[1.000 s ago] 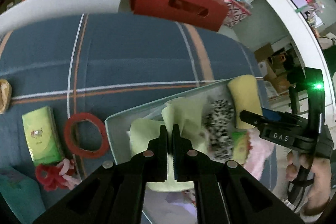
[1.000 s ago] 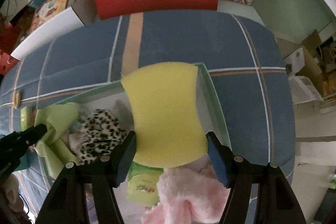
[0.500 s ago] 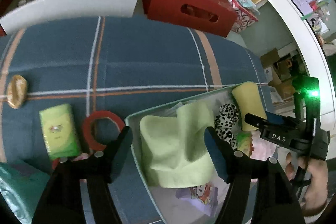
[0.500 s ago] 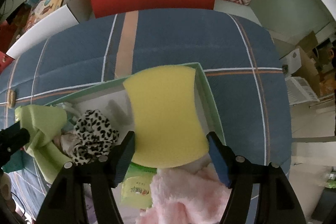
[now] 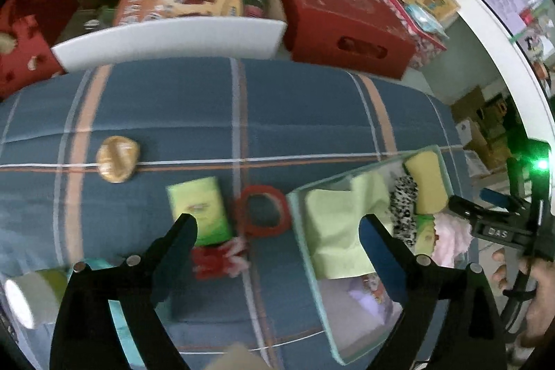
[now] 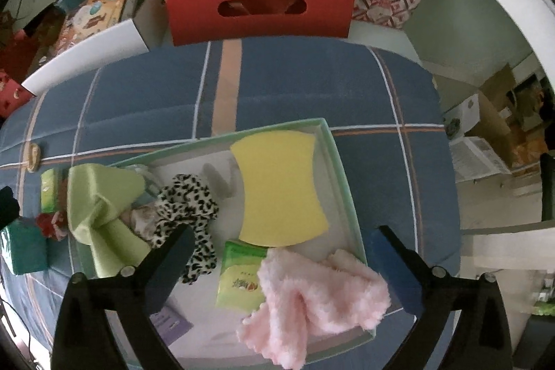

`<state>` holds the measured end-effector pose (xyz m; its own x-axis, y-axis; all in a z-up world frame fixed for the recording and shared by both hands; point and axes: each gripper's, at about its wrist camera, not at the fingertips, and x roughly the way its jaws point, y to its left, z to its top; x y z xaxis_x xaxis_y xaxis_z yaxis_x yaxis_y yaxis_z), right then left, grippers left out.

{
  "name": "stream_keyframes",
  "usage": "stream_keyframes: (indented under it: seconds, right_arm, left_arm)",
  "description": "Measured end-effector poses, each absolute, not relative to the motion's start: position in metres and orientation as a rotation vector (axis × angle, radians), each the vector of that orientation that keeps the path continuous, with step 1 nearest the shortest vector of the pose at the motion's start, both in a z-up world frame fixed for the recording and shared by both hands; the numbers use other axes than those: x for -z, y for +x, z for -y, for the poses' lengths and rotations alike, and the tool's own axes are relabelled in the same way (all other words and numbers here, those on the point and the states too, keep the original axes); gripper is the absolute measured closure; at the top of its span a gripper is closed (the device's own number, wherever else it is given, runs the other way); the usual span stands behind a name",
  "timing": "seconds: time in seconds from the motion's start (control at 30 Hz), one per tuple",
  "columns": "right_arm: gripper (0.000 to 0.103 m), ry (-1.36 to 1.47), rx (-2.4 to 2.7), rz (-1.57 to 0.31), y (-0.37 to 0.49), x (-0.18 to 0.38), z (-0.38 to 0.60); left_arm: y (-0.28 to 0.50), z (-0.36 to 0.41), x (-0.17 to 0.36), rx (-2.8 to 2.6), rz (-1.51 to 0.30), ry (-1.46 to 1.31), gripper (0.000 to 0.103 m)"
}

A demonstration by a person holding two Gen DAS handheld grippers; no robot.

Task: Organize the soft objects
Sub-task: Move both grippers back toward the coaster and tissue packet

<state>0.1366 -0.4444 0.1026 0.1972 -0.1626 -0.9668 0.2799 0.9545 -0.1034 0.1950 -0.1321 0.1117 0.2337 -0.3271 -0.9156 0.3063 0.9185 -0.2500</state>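
Now both releases are being finished and the next soft piece is being lined up. Going left to right: the bun [image 5: 117, 159] is lying well apart on the blue cloth [image 5: 277, 113]; nearer, the green pack [image 5: 199, 208], the red ring [image 5: 262, 211] and the red-and-white fluff [image 5: 218, 257] are waiting outside the tray [image 5: 301, 231]. The left gripper [image 5: 277, 226] is being held above them, jaws opening wide, nothing between them. For a good pick it should be lowered straight over one piece only, probably the fluff, so that the ring beside it is not being dragged along.

Inside the tray the green towel [image 6: 100, 200], the leopard cloth [image 6: 189, 207], the sponge [image 6: 281, 189], a second pack [image 6: 239, 276] and the pink fleece [image 6: 312, 297] are lying. The right gripper [image 6: 281, 245] is opening above them, clamped on nothing.

Against the earlier frames, the towel is no longer being pinched by the left gripper and the sponge is no longer being bracketed closely by the right one; both are being left in the tray, and both grippers are being lifted away.
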Motion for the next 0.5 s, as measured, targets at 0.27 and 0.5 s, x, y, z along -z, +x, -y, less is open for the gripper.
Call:
stream_keyframes:
  seconds: [0.27,0.5]
  right_arm:
    - [0.0,0.134,0.293,-1.266,0.137,-0.132,0.429]
    - [0.0,0.11,0.262,-1.238,0.142,-0.147,0.398]
  left_arm:
    - [0.205,0.063,-0.133,0.301,-1.231,-0.032,0.008]
    - [0.206,0.009,-0.144,0.215,-1.212,-0.049,0.008]
